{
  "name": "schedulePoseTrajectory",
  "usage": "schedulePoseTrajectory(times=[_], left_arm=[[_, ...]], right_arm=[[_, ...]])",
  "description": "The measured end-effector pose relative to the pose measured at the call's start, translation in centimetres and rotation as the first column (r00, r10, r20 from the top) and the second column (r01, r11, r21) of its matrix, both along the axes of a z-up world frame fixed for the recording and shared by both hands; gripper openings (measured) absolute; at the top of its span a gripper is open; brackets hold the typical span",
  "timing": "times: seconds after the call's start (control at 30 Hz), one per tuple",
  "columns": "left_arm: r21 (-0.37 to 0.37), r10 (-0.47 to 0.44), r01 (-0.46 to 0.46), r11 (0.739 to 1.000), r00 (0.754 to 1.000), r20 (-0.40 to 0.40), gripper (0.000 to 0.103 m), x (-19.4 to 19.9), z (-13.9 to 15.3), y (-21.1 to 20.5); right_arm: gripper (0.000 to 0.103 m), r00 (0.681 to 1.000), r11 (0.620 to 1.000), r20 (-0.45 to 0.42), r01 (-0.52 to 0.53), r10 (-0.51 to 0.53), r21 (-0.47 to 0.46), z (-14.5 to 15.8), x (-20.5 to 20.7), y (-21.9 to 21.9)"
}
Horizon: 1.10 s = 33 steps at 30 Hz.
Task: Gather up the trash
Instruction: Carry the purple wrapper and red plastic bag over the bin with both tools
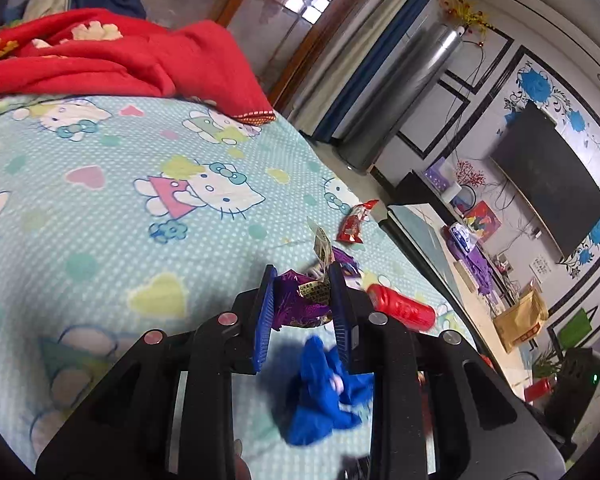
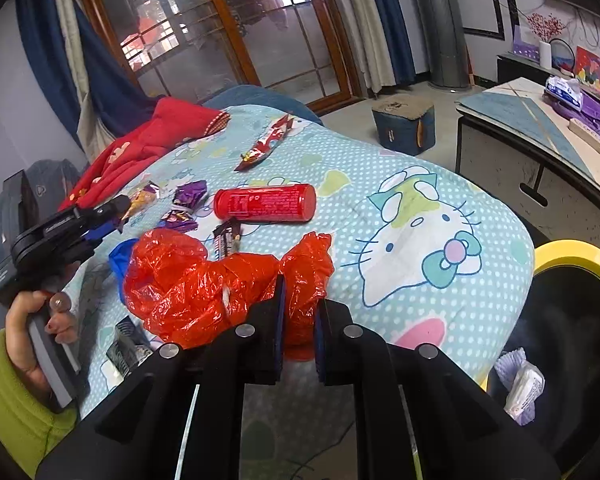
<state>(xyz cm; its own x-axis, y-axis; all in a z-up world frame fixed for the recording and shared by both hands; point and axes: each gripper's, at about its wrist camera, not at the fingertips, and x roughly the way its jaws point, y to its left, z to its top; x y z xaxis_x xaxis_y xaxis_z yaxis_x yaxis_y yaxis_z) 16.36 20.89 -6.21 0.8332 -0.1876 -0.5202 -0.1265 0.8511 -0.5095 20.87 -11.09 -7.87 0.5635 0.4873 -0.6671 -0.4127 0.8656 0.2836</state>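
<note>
The left gripper (image 1: pixel 302 292) is clamped on a crumpled purple wrapper (image 1: pixel 300 300), held just off the cartoon-cat bedsheet (image 1: pixel 100 208). The right gripper (image 2: pixel 298 316) is pinched onto a bunched red plastic bag (image 2: pixel 204 280) at the sheet's near edge, at about 6 o'clock in the right wrist view. So two pieces are in hand, but neither has gone into the yellow-rimmed bin (image 2: pixel 572 254), which stands off the bed at 4 o'clock in that view with a few pale wrappers (image 2: pixel 520 384) already inside.

Plenty is left, I judge. Still lying loose on the sheet: a red can (image 2: pixel 266 202) on its side near the middle, a long red snack packet (image 2: pixel 266 142) beyond it at 12 o'clock, another purple wrapper (image 2: pixel 186 204) at 10 o'clock of the can, a dark bar wrapper (image 2: pixel 226 238) just beside the bag, a crumpled blue piece (image 1: pixel 324 392), and a dark striped packet (image 2: pixel 126 344) at 8 o'clock. The job looks early to midway
</note>
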Motion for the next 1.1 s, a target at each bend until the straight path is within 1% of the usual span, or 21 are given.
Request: schedulePoseTrajectory(times=[0.07,0.27,0.53,0.87,1.1], left_arm=[[0.008,-0.002,0.002,1.000,1.000,0.010,0.019,-0.8,0.4,-0.2],[0.001,-0.015,0.015,1.000,0.999,0.047,0.019,-2.6,2.2,-0.5],[0.051,-0.086,0.081,0.995,0.991,0.107,0.019,-4.0,4.7,-3.7],[0.079,-0.141,0.131,0.988,0.982,0.127,0.019,-4.2,5.5,-6.8],[0.123,-0.180,0.164,0.979,0.975,0.131,0.019,-4.3,5.7,-8.9]], right_arm=[[0.011,1.000,1.000,0.008,-0.005,0.005,0.005,0.4,-0.2,0.0],[0.011,0.999,1.000,0.048,-0.002,0.001,0.025,2.0,-0.7,-0.6],[0.011,0.995,0.999,0.097,0.028,-0.031,0.032,4.0,-1.2,-2.1],[0.011,0.991,0.999,0.124,0.049,-0.051,0.015,4.9,-2.0,-4.3],[0.011,0.988,0.997,0.133,0.072,-0.073,0.008,5.2,-2.4,-5.7]])
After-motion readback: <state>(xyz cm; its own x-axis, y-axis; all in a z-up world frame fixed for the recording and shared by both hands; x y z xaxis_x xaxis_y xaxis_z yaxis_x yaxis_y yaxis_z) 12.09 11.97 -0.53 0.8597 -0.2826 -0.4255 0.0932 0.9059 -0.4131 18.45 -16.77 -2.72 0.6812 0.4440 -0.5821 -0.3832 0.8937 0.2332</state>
